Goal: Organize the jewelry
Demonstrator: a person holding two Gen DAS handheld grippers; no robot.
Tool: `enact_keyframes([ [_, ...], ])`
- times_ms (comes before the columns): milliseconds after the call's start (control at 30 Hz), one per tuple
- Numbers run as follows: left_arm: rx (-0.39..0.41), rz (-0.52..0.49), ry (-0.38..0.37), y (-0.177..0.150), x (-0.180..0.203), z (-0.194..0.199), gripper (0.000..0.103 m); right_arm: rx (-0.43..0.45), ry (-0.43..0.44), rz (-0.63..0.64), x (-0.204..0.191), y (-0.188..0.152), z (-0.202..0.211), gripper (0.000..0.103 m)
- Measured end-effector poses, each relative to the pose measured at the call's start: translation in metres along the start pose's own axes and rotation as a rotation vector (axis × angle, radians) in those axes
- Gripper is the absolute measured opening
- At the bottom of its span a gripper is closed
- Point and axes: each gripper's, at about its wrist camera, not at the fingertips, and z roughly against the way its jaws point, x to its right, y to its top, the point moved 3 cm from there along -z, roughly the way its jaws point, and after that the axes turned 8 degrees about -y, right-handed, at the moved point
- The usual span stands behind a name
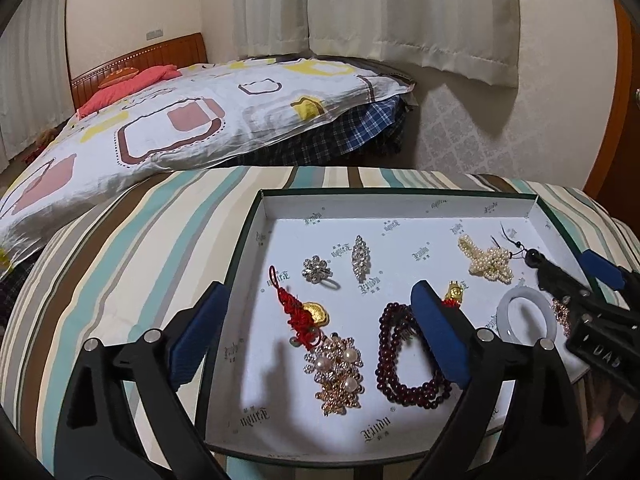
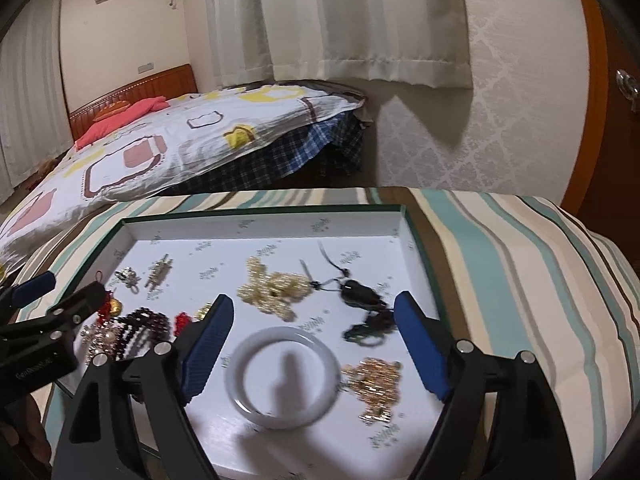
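Left tool (image 1: 320, 332) agape | smooth white bangle (image 2: 282, 376) | beaded maroon bracelet (image 1: 404, 364)

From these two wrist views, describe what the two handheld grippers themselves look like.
Both are alike. The left gripper has two glossy black plastic arms with round silver pivot pins, each ending in a long blue ribbed pad. The right gripper matches it, blue pads included. Each body carries small pale lettering, too blurred to read. No cables or sleeves show.

Left hand-held gripper (image 1: 320, 340): bare tray (image 1: 280, 216) floor ahead-left; red charm (image 1: 298, 316), dark beads (image 1: 400, 360) crowd between its fingers; right hand-held gripper (image 1: 592, 280) blocks right
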Motion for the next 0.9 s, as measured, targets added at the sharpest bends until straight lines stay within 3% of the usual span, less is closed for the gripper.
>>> enact_keyframes([
  [500, 0.003, 0.017, -0.004, -0.014, 0.005, 0.038, 0.091, -0.010, -0.026, -0.032, 0.032, -0.017, 0.031, 0.080],
  [900, 0.041, 0.032, 0.003, -0.031, 0.008, 0.114, 0.097, 0.025, 0.013, -0.033, 0.030, -0.028, 0.101, 0.080],
])
